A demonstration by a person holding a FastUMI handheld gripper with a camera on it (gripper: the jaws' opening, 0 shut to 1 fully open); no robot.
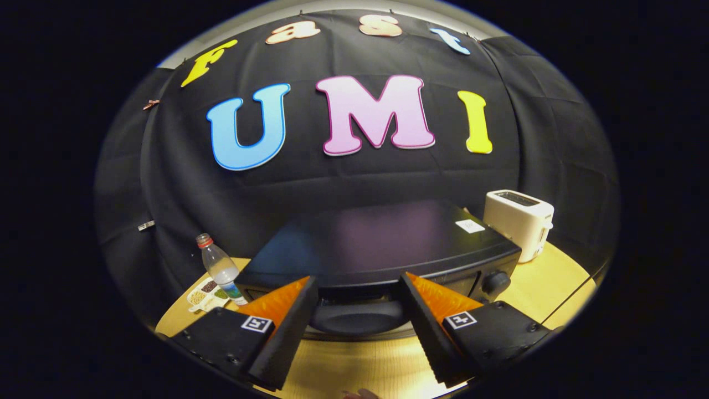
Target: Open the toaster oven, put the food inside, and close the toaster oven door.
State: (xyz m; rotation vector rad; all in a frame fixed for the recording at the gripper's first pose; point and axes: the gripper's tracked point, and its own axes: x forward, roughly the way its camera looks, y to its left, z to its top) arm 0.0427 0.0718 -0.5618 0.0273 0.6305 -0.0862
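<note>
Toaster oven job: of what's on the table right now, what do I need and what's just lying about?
For the job:
- toaster oven, black, just ahead of the fingers, its handle between them
- gripper, fingers open, touching nothing

Lying about:
- white toaster, beyond the oven's knob side
- water bottle, beside the oven's other end
- snack tray, at the bottle's foot

No loose food that I can make out.

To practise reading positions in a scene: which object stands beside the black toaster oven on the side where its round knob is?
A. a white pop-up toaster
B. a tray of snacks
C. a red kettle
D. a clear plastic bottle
A: the white pop-up toaster stands just past the black toaster oven on its round knob side.
</note>
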